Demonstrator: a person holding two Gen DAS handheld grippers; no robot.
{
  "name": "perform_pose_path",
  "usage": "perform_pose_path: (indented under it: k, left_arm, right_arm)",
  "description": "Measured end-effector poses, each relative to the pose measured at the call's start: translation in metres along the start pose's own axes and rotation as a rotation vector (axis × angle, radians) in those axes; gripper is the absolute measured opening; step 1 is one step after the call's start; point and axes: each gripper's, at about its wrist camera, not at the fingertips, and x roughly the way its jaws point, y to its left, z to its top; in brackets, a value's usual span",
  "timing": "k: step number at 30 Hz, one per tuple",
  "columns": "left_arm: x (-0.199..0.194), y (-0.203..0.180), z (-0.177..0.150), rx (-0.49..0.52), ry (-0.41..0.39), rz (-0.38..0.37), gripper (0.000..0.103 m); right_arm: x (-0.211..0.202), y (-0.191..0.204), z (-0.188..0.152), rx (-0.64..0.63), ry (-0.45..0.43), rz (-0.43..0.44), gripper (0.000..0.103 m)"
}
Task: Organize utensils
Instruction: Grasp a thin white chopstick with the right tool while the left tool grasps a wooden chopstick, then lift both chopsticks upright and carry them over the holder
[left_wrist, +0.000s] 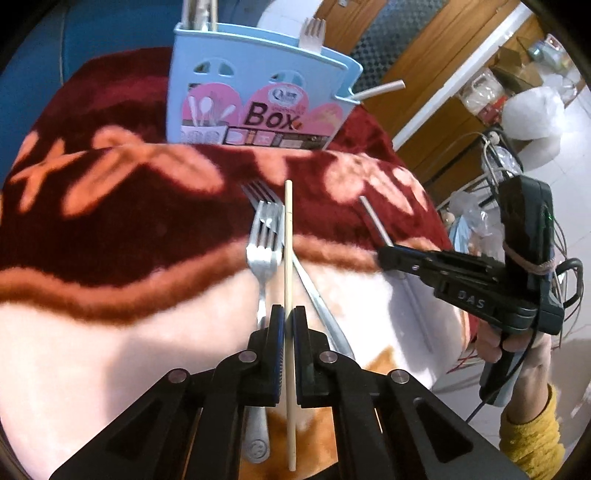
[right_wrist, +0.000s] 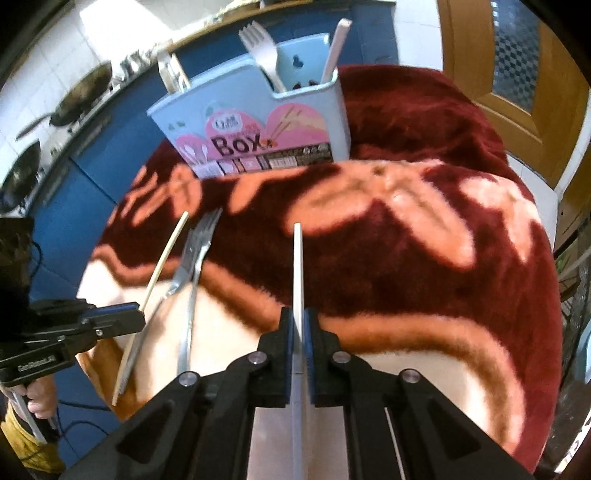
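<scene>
Two claws each pinch one stick, left claw (left_wrist: 288, 325) a chopstick (left_wrist: 288, 258), right claw (right_wrist: 299, 328) a white stick (right_wrist: 297, 266), aimed toward the box (left_wrist: 258, 92) for sorting.

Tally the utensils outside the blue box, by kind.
Metal forks: 2, lying on the blanket
Wooden chopstick: 1, in the left claw
White stick: 1, in the right claw
Total: 4

Black plastic left gripper (left_wrist: 289, 325), blue pads on its fingers (left_wrist: 279, 332), silver pivot screws; right gripper (right_wrist: 302, 332) matches, white lettering and cables on it, mustard-yellow sleeve (left_wrist: 532, 435), bare hand (left_wrist: 517, 343).
</scene>
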Motion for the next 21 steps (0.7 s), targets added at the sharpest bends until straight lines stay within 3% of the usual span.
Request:
perform_pose_path:
  k: [15,21]
  left_arm:
    - [-0.041,0.004,0.03,0.012,-0.314,0.008,0.004]
    - [-0.055,0.006,0.054,0.008,-0.425,0.01,0.004]
  right_arm:
    - [-0.052,0.025,0.018,-0.018,-0.399,0.056,0.007]
    - [-0.058,0.028,0.039,-0.023,-0.483,0.059,0.007]
